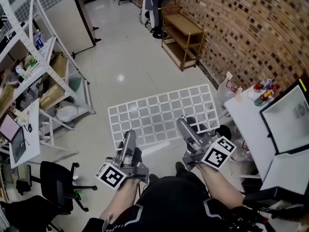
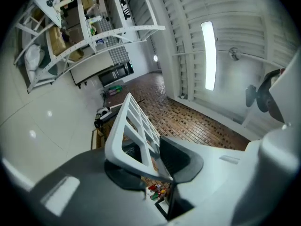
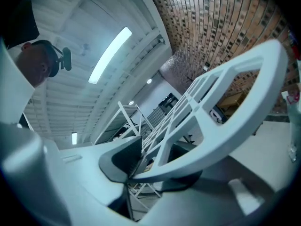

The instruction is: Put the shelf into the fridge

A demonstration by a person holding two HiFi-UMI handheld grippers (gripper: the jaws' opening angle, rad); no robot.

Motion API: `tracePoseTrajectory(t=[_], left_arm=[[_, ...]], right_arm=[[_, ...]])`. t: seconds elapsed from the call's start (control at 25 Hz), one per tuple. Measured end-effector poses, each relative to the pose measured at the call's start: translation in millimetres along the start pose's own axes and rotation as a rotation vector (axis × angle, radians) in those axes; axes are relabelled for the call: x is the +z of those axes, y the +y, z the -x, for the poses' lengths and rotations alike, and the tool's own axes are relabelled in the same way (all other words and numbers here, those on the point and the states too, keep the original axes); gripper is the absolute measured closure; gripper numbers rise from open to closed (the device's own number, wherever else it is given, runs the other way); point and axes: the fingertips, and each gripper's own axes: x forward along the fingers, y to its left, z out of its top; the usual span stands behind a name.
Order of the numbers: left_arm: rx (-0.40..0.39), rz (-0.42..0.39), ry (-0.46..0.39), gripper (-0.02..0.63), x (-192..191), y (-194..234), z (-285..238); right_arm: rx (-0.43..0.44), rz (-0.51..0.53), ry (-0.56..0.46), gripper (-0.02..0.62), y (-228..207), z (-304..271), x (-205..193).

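Note:
A white grid shelf (image 1: 159,112) hangs roughly level above the floor in the head view, held by its near edge. My left gripper (image 1: 129,138) is shut on the shelf's near left part and my right gripper (image 1: 187,127) on its near right part. In the left gripper view the shelf's rim (image 2: 136,126) is pinched between the dark pads of the left gripper (image 2: 150,166). The right gripper view shows the same, the shelf (image 3: 221,98) clamped in the right gripper (image 3: 150,168). The white fridge (image 1: 288,122), dark-rimmed, stands at the far right with its door open.
A white table (image 1: 246,124) next to the fridge carries small bottles (image 1: 265,93). A wooden rack (image 1: 181,37) stands against the brick wall. Metal shelving (image 1: 43,66) full of goods fills the left, with a black office chair (image 1: 58,178) at lower left.

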Motion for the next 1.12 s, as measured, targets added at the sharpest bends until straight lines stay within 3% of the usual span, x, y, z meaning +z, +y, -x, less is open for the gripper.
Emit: tracePoseTrajectory(t=[0.28,0.64,0.84,1.0,1.12], left_arm=[[-0.115,0.035,0.166,0.518,-32,-11,-29],[-0.191,0.033,0.276,0.518,-93,-50,-71],[-0.232,0.076,0.322,0.518,-134,-79,-98],[-0.251,0.037,0.360,0.518,-164,-101,-125],[-0.271,0.059,0.390,0.518,-190,-117,-144]], right_arm=[[-0.167,0.032,-0.106,0.477,-7,49,12],[-0.262,0.033,-0.203,0.477,-35,118,47],[-0.301,0.038,-0.245,0.477,-54,159,76],[-0.331,0.040,-0.286,0.477,-73,191,101],[-0.359,0.049,-0.314,0.477,-87,216,118]])
